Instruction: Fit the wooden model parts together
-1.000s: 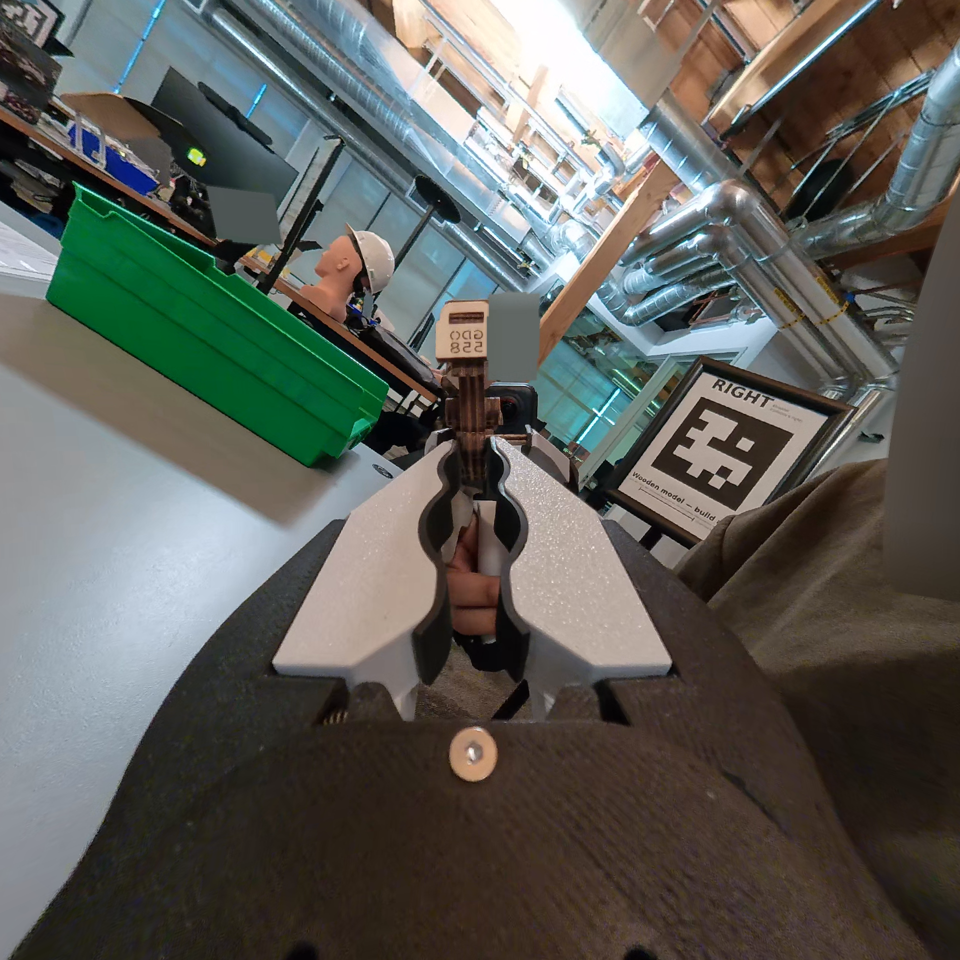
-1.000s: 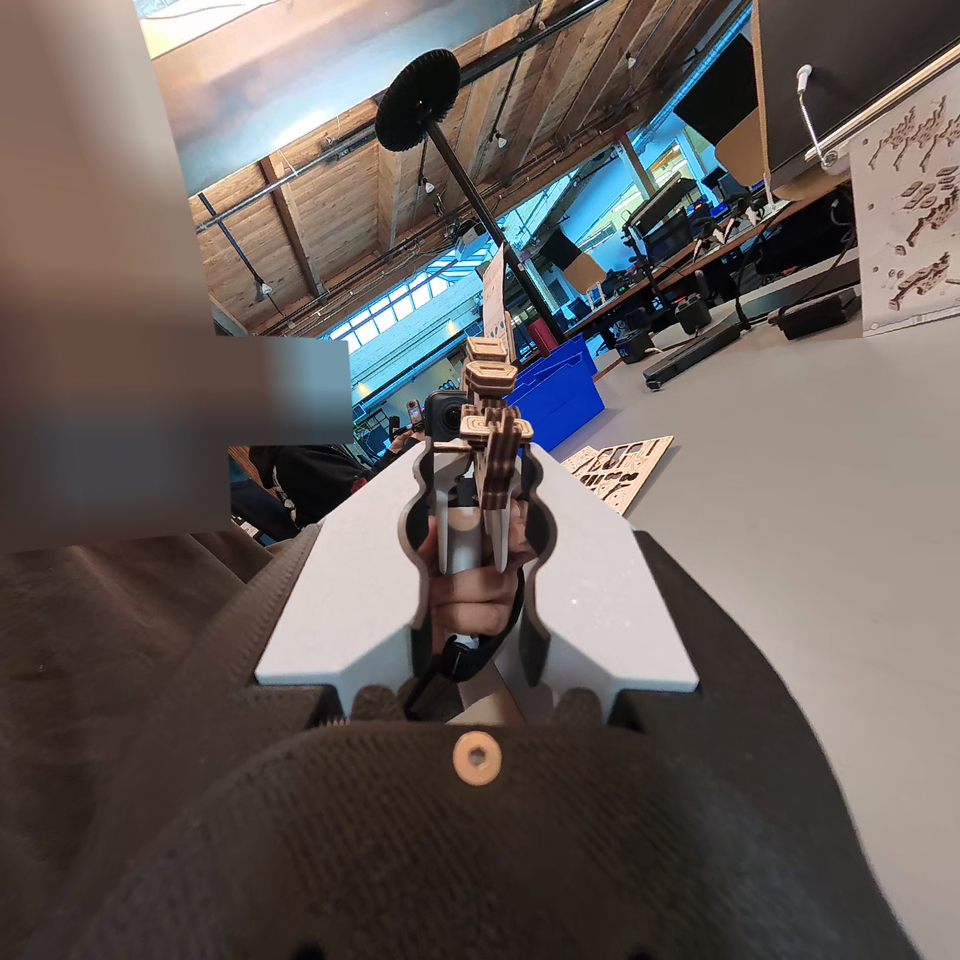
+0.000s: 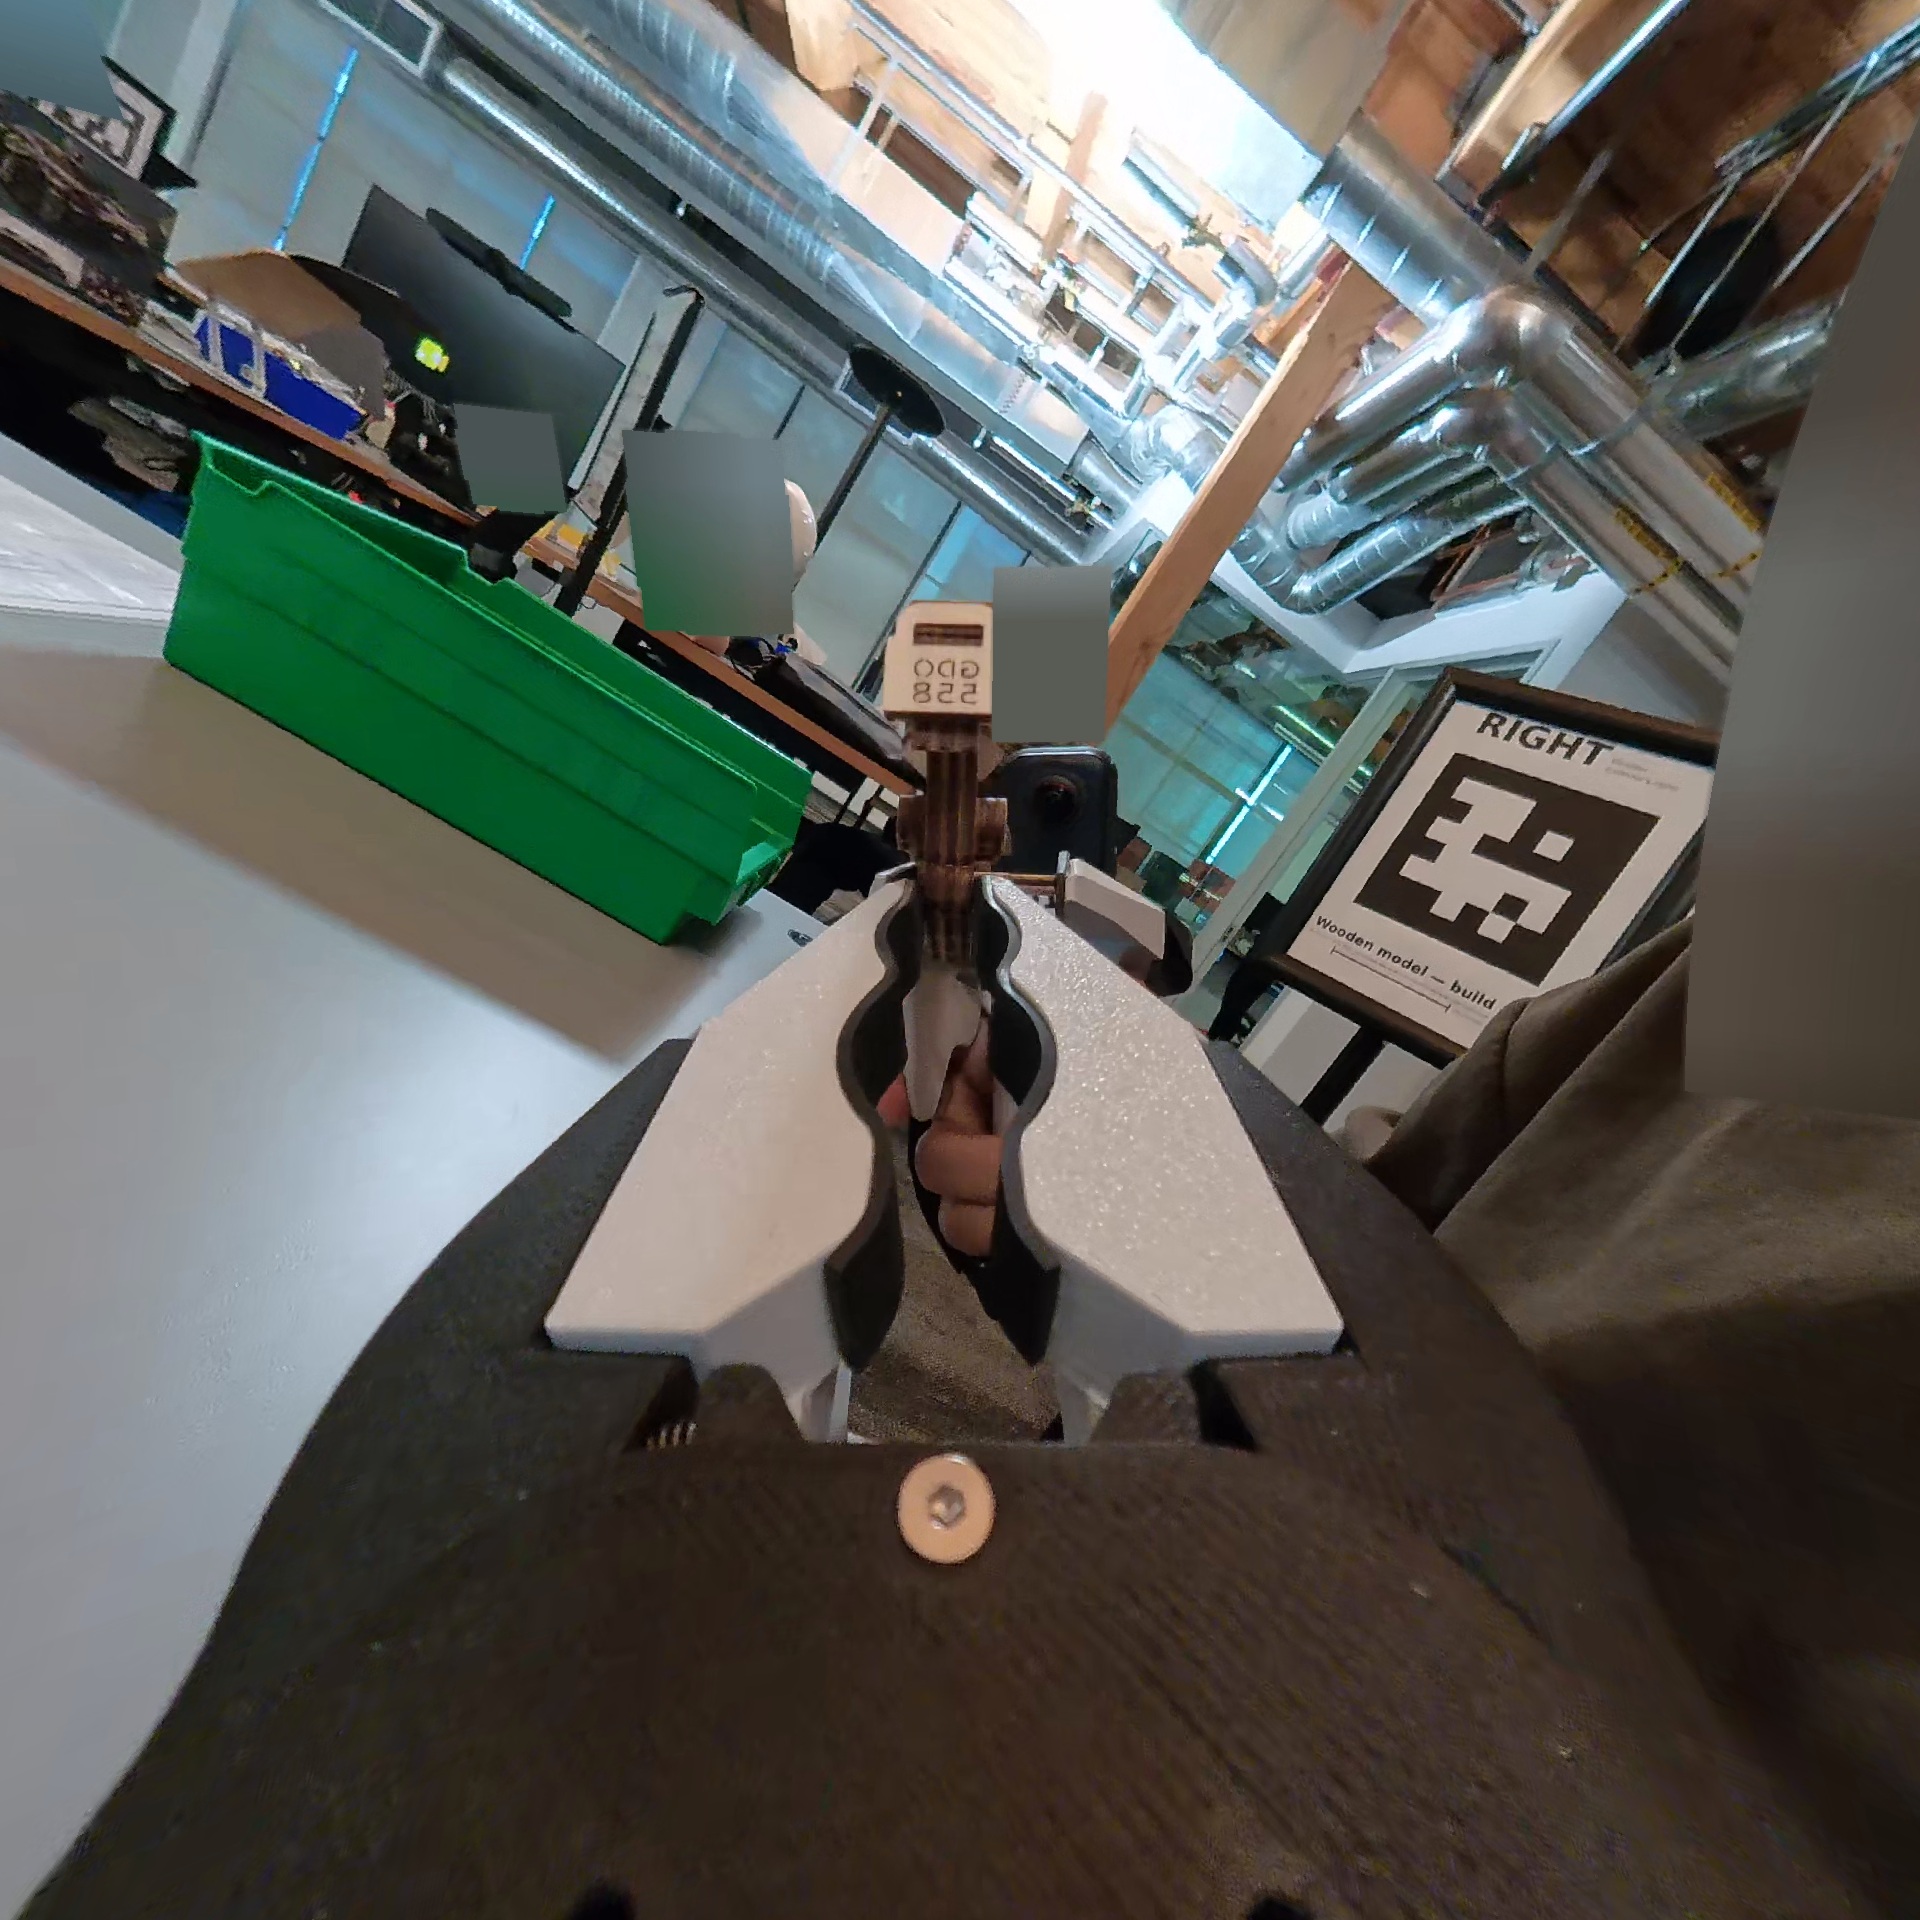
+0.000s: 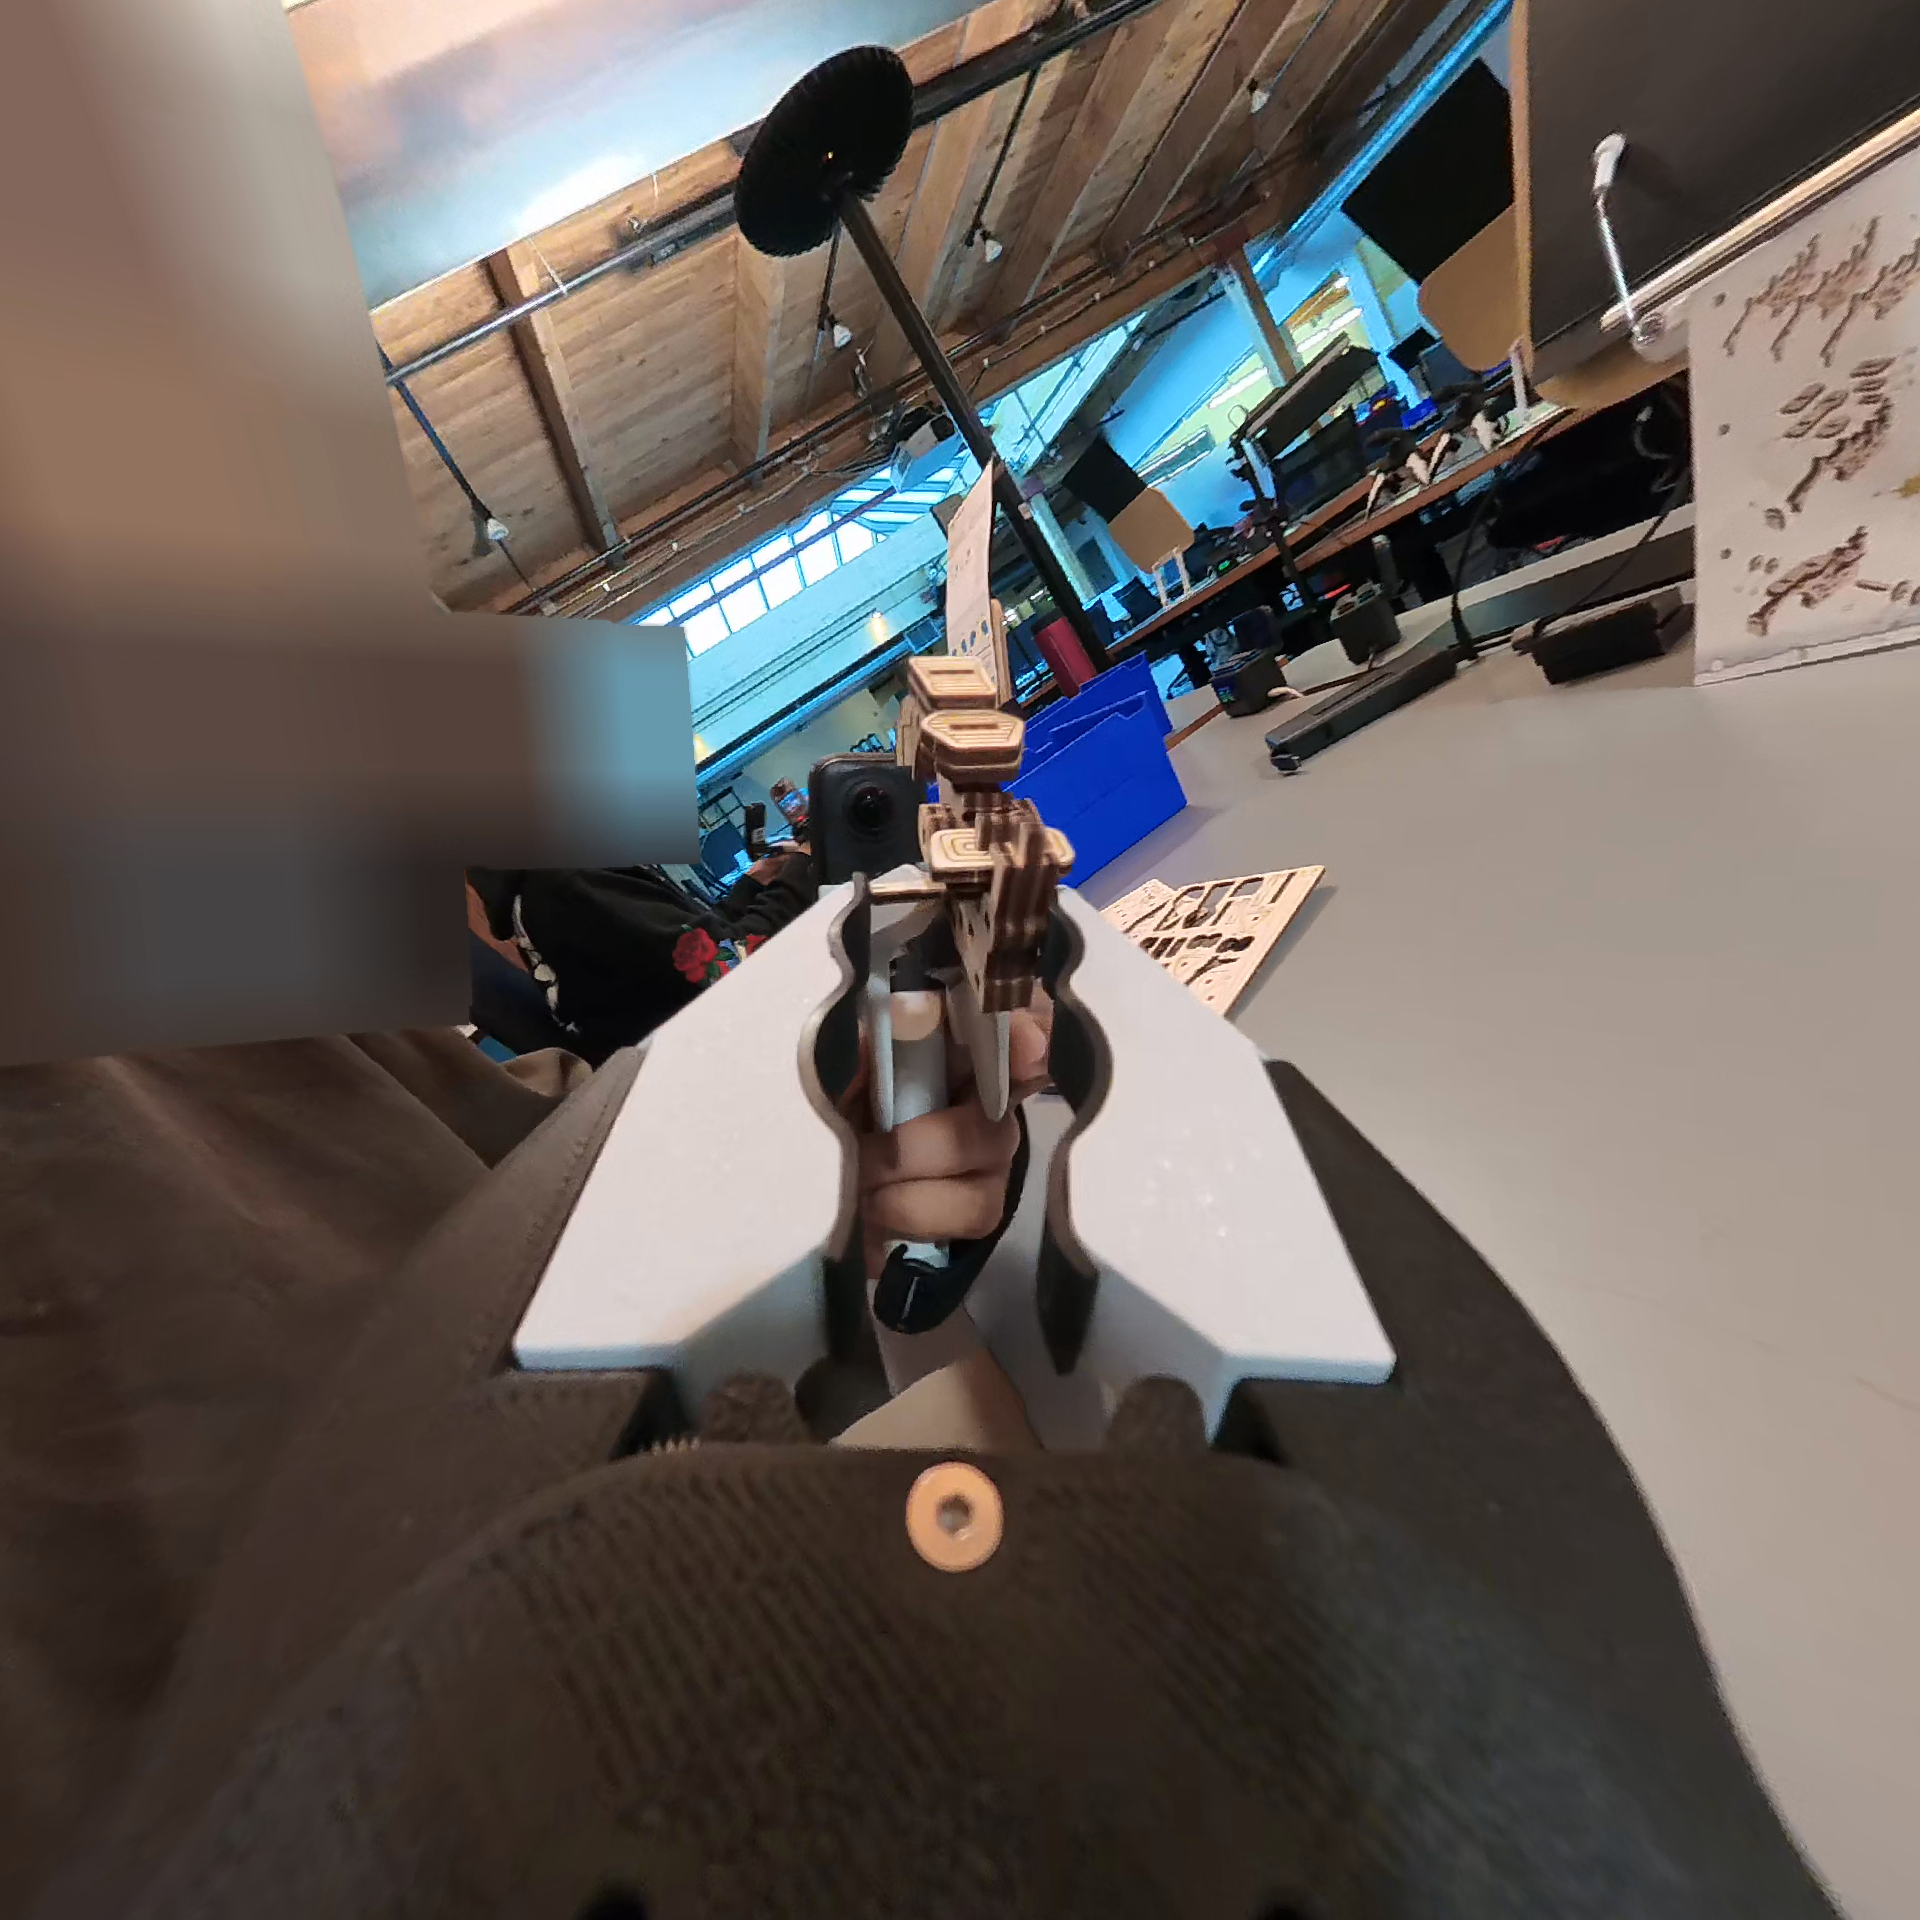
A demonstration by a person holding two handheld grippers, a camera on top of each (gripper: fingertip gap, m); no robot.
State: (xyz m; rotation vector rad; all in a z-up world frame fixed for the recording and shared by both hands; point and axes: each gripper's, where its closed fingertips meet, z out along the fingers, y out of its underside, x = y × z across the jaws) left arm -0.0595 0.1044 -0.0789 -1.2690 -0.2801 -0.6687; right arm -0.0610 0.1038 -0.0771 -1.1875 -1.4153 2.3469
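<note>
- Model (image 3: 951,831), a stack of layered brown wooden parts with a pale tab on top, is held up above the grey table (image 3: 260,1039), between the two grippers facing each other.
- Left gripper (image 3: 948,914): fingers drawn narrow, clamped on the model's lower end.
- Right gripper (image 4: 971,935): fingers closed in near the tips; the model (image 4: 987,883) sits against its right finger, and it seems gripped, though the contact is hard to see.
- Green bin (image 3: 468,707) rests on the table to the left.
- Wooden sheet (image 4: 1216,925) of cut-outs lies flat on the table, near a blue bin (image 4: 1091,769).
</note>
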